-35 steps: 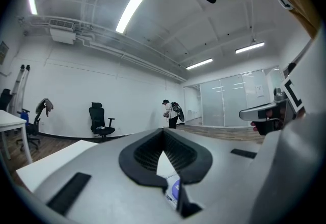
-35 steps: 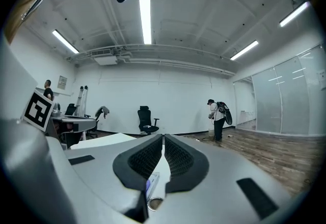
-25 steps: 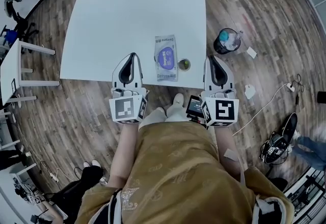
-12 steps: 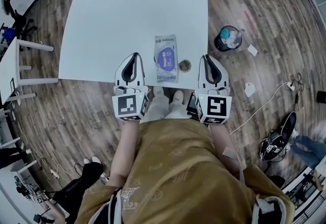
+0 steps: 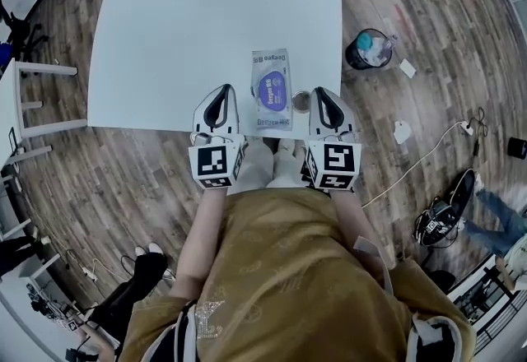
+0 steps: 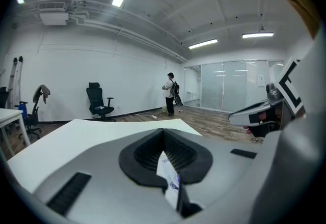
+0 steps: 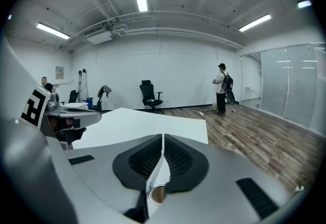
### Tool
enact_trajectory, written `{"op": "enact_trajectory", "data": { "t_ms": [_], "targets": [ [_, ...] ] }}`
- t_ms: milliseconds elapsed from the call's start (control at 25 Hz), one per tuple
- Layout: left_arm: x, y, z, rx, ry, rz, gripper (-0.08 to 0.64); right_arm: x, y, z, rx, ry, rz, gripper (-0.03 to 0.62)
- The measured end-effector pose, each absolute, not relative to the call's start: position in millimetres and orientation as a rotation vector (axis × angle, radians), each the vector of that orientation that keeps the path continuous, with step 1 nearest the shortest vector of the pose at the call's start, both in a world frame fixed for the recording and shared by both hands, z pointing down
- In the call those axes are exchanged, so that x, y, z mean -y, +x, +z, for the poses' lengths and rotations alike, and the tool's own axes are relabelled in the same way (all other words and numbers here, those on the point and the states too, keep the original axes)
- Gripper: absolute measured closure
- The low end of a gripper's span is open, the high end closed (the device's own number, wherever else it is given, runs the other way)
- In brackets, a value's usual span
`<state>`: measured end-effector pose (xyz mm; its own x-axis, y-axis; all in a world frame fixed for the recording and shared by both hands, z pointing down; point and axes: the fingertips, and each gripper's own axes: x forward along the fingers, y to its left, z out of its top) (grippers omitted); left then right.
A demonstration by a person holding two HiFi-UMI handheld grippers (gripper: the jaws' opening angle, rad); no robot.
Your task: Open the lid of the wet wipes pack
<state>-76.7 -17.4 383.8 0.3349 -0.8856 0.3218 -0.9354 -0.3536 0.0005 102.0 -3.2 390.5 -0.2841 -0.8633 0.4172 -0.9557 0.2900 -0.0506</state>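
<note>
Loose mustard-gold patterned top, grey-white left gripper and right gripper, black-and-white square-marker cubes, black ribbed fingers

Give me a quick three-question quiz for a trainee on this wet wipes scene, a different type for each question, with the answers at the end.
1. True or false: the wet wipes pack lies on the white table between the left gripper and the right gripper.
2. Multiple choice: the pack's purple lid is A) flipped up, B) flat and closed, C) torn off.
3. Fill in: the jaws of both grippers are ___, with nothing held in them.

Key: 1 true; 2 B; 3 shut.
</note>
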Motion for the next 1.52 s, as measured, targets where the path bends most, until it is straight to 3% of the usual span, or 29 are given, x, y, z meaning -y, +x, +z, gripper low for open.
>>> {"op": "enact_trajectory", "data": {
  "t_ms": [520, 1520],
  "targets": [
    [1, -55, 468, 1.442, 2.37, 0.584, 0.558, 1, 72, 478, 2.156, 1.48, 0.666, 0.581],
    [-33, -26, 555, 1.059, 2.297, 0.845, 0.558, 10, 42, 545, 2.025, 1.281, 0.998, 0.577]
  ]
}}
